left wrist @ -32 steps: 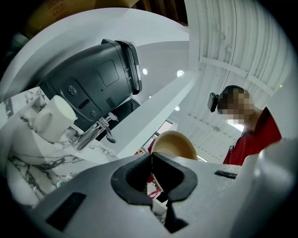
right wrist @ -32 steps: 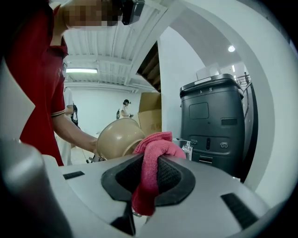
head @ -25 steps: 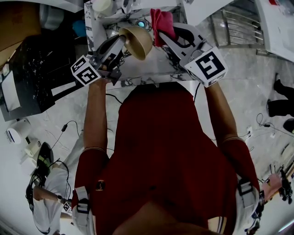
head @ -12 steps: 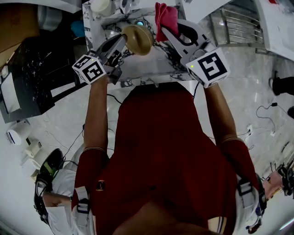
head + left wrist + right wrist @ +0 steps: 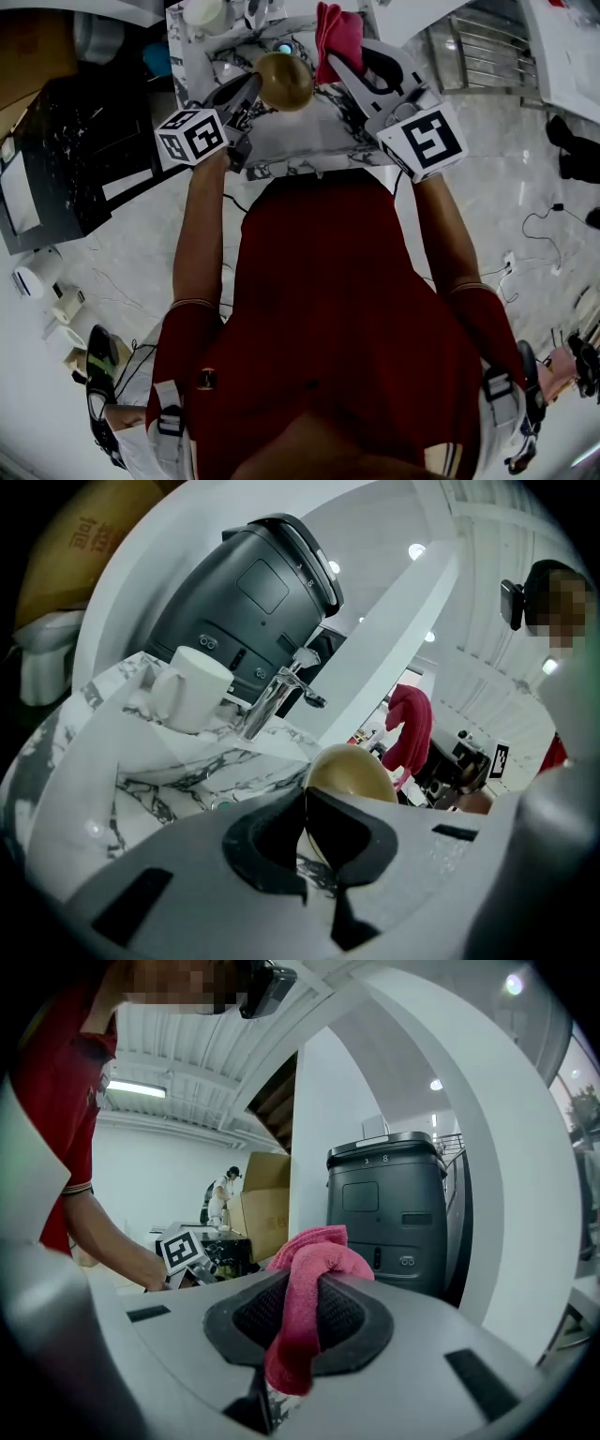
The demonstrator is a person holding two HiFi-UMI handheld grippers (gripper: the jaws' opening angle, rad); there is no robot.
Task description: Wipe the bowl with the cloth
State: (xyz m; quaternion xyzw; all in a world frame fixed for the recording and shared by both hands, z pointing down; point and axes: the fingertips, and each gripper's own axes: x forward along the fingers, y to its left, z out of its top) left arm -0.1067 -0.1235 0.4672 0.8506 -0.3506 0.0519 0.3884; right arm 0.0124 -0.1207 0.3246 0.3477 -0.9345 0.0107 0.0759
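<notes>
A golden-tan bowl (image 5: 286,82) hangs over the marble counter (image 5: 309,141), its rounded outside turned toward me. My left gripper (image 5: 251,86) is shut on the bowl's rim; in the left gripper view the thin rim (image 5: 305,808) runs between the dark pads, with the bowl's body (image 5: 352,771) just beyond. My right gripper (image 5: 333,58) is shut on a red cloth (image 5: 339,33), held just right of the bowl and slightly farther back, apart from it. In the right gripper view the cloth (image 5: 305,1307) bulges above the pads and hangs down between them.
A white mug (image 5: 192,686) and a chrome tap (image 5: 272,696) stand at the counter's far side, with a dark grey machine (image 5: 253,592) behind. A cardboard box (image 5: 262,1204) sits beyond. Another person (image 5: 103,375) crouches on the floor at my lower left.
The left gripper rolled the bowl over, so its outside now shows instead of its opening. The right gripper lifted the cloth up and away from the bowl's rim.
</notes>
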